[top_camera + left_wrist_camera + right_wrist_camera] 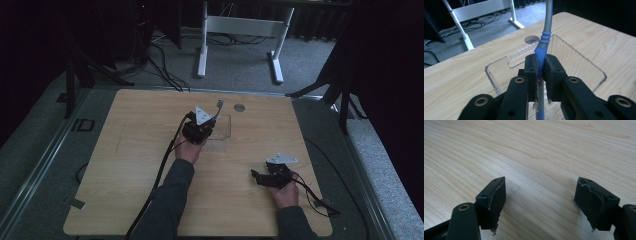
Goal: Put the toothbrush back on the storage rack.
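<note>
My left gripper (209,120) (540,60) is over a clear plastic container (226,131) (584,60) near the middle of the wooden table. Its pads sit tight against the blue grip of a slim utensil (547,27) (218,106), whose grey shaft rises up and away above the container. The utensil's lower end is hidden behind the jaws. My right gripper (255,175) (541,181) rests low over the table at the front right, open wide, with bare wood between its jaws.
A round cable hole (239,107) (532,39) lies in the table just behind the container. Beyond the far edge stands a white desk frame (240,25), with cables (165,70) on the grey floor. Each gripper's cable trails toward the front edge.
</note>
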Demonstrator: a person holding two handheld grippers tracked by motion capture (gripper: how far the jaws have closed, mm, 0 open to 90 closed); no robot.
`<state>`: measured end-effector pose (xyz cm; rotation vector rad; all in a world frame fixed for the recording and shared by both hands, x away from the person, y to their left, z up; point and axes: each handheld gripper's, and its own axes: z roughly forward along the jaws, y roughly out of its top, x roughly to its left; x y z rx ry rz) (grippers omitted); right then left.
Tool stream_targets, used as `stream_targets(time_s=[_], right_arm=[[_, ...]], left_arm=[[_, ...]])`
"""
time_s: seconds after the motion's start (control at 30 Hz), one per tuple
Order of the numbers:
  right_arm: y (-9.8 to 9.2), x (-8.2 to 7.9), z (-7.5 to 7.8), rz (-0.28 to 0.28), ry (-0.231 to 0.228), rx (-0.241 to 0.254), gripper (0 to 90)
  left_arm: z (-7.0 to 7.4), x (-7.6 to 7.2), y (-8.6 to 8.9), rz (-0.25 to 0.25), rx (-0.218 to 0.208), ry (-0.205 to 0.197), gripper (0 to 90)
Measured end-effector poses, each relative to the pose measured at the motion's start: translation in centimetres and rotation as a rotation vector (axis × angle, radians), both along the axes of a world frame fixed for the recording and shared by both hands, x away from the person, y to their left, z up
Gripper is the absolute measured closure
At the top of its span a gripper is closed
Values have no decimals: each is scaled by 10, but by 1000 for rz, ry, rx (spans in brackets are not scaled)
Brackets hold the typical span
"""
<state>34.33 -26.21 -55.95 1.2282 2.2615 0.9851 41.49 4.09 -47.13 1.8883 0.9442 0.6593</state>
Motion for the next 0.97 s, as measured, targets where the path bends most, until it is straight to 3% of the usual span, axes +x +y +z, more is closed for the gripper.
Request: stream_targets(time_s=[0.1,0.27,0.4,0.7,0.8,0.97], right_arm=[[0,0,0,-1,1,0,250],[0,0,0,-1,1,0,250],[0,0,0,0,1,0,250],[0,0,0,0,1,0,250],[0,0,0,1,1,0,250],[0,0,0,1,-1,1,250]], left_arm=[[1,-2,2,-3,-20,-1,671],[4,-6,5,-1,-24,-16,562],[8,-9,14,7,-59,-19,518],[15,-15,41,68,-88,-28,476],[10,-22,57,94,-122,-17,478],[-10,-32,87,175,-128,10,472]])
